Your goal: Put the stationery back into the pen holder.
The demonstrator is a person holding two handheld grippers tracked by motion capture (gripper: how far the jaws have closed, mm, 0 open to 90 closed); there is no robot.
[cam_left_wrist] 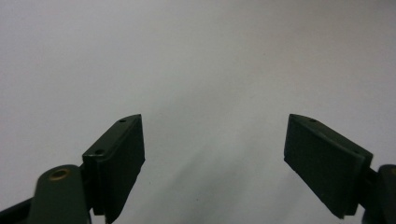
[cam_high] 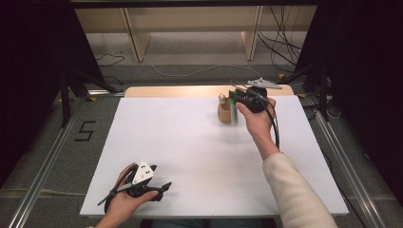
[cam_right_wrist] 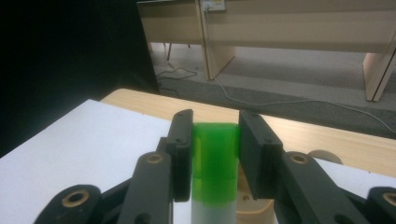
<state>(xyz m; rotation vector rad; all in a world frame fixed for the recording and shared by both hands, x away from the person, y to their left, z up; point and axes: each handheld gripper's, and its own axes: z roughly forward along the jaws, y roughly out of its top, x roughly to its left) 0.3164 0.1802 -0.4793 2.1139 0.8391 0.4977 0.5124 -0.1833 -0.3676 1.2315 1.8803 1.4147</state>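
Figure legend. The right gripper [cam_right_wrist: 215, 154] held a green-capped tube [cam_right_wrist: 215, 163], apparently a glue stick or marker, upright, its 2 jaws clamped on the translucent green cap, 1 pad on each side. In the high view the right gripper [cam_high: 236, 103] stood at the far right of the white table [cam_high: 190, 142], with the tube's green edge [cam_high: 231, 101] directly beside a tan wooden holder [cam_high: 224, 113], from which 1 round-topped item rose. In the right gripper view the holder's rim [cam_right_wrist: 254, 207] lay just behind and below the white barrel of the tube; whether the barrel's foot sat inside the holder could not be told.

The left gripper [cam_left_wrist: 212, 163] rested near the table's front edge, jaws wide apart and empty.

Judged advice: the tube should be kept vertical and centred over the holder's opening, moved straight along its axis, and the grip on the cap kept even, since a cap can slip off its barrel.

Legible writing: a dark "5" [cam_high: 84, 130] marked on the floor to the left of the table. No brand or label could be read on the tube.
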